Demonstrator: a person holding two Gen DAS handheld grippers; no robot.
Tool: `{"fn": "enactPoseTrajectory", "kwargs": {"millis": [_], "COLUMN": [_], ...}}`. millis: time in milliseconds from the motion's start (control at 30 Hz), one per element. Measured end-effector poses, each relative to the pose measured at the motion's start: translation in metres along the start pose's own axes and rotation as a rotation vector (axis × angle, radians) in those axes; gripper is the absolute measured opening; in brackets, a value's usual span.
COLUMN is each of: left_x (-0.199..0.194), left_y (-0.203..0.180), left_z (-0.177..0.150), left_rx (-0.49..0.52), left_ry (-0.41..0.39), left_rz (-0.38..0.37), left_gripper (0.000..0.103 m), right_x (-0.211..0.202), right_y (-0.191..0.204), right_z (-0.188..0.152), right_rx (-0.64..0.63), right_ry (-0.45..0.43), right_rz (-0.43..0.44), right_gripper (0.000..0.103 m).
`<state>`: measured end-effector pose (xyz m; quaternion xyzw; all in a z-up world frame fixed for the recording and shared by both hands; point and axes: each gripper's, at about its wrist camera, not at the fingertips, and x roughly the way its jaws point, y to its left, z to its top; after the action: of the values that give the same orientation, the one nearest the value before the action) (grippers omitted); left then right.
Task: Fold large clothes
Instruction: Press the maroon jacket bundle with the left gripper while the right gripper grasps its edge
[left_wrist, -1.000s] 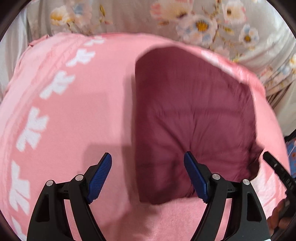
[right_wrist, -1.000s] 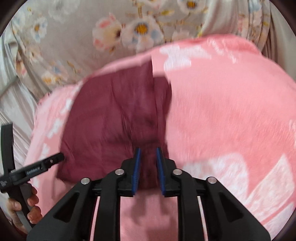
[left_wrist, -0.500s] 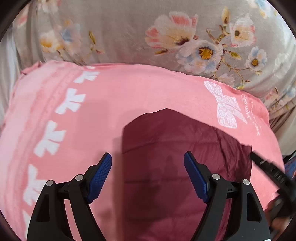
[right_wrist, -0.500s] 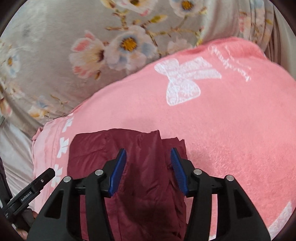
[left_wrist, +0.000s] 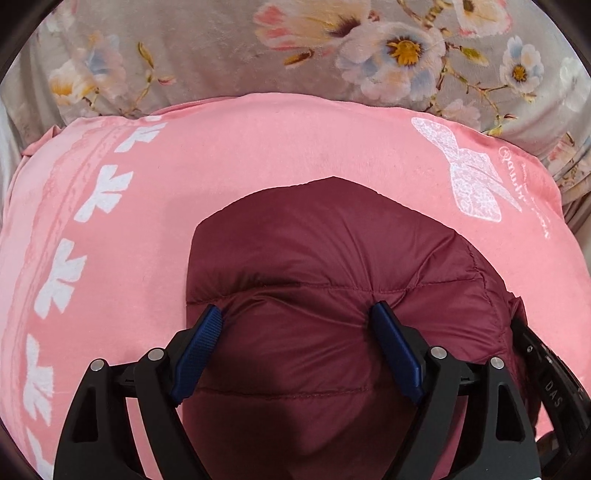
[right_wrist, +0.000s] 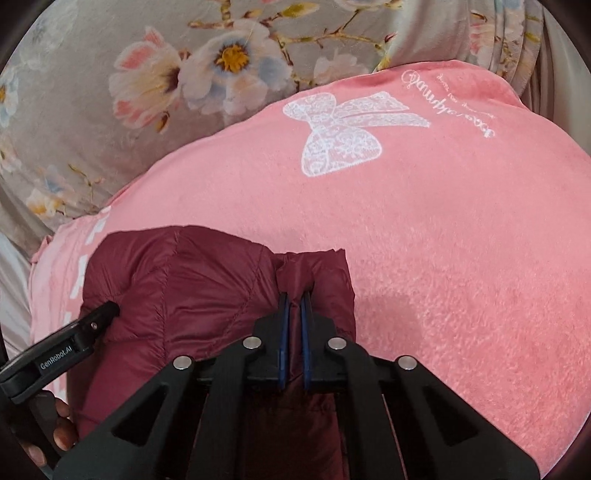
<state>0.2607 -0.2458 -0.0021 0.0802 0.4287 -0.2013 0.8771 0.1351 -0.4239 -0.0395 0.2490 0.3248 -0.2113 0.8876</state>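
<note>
The dark maroon quilted puffer jacket (left_wrist: 332, 295), already folded into a thick bundle, lies on the fuzzy pink blanket with white bow prints (left_wrist: 258, 147), towards its near side, w/ the grey floral bedsheet (left_wrist: 221, 48) behind. The right gripper (right_wrist: 294, 306) is clenched on a raised ridge of the jacket's right edge, blue pads nearly together w/ fabric between. The left gripper (left_wrist: 297, 321) is spread wide, its blue pads (left_wrist: 207, 332) pressed into the top of the bundle w/out pinching anything. Risks, as I judge them: the shell looks slick and puffy, so the thin pinch on the right could slip out if pulled hard; a pull w/ only the left pressing down could drag the whole bundle across the blanket or spring the folded layers open, since trapped air will push back; the left, being spread, can't catch a layer that pops up; the two tools sit near each other at the jacket's right side and could knock together. Vs half a sec ago: the right jaws were apart over the jacket and have now closed on the ridge; the left was hovering above and has come down into contact; both views show the jacket closer and sharper.
</note>
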Motion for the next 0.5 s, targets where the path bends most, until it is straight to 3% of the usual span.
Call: {"fn": "enactPoseTrajectory", "kwargs": {"millis": [500], "left_x": [0.024], "left_y": [-0.010], "left_z": [-0.015], "left_rx": [-0.009], "left_ry": [-0.081], "left_rz": [0.046], "left_gripper": [0.098], "right_x": [0.019], "right_y": [0.004], "right_z": [-0.015], "right_rx": [-0.072], "right_ry": [-0.033], "right_rz": [-0.031], "right_gripper": [0.005]}}
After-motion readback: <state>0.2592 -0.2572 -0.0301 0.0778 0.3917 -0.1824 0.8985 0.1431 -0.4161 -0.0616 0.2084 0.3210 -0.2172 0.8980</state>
